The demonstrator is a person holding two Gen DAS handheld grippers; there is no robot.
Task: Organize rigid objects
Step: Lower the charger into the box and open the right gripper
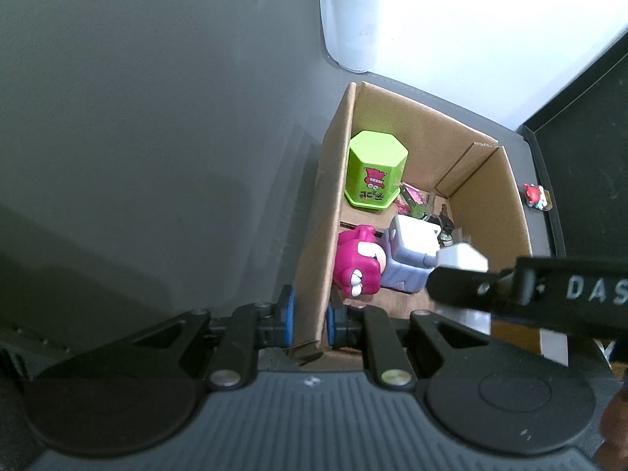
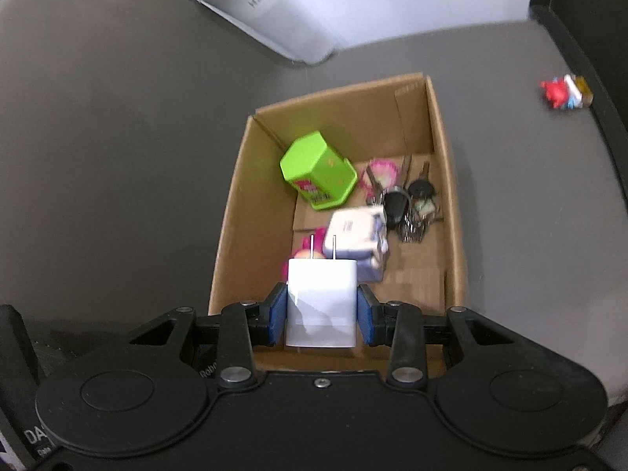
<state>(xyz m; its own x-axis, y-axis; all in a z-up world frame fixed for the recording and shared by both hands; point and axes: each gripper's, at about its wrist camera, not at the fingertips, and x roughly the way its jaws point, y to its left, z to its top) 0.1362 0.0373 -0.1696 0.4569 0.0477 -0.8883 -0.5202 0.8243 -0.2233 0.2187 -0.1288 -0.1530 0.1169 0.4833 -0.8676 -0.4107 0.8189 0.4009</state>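
My right gripper (image 2: 322, 318) is shut on a white wall charger (image 2: 322, 306), prongs pointing away, held over the near end of an open cardboard box (image 2: 447, 180). Inside the box lie a green hexagonal tub (image 2: 318, 170), a magenta toy (image 1: 357, 263), a pale lilac cube (image 2: 361, 235) and a bunch of keys (image 2: 408, 208). My left gripper (image 1: 309, 322) is shut on the box's left wall (image 1: 314, 243), one blue pad on each side. In the left wrist view the right gripper's black finger and the charger (image 1: 463, 257) reach in from the right.
A small red figurine (image 2: 565, 92) lies on the grey tabletop to the right of the box, by a black raised edge (image 2: 588, 62). A tall white and silver container (image 2: 271, 11) stands behind the box. Grey tabletop spreads to the left.
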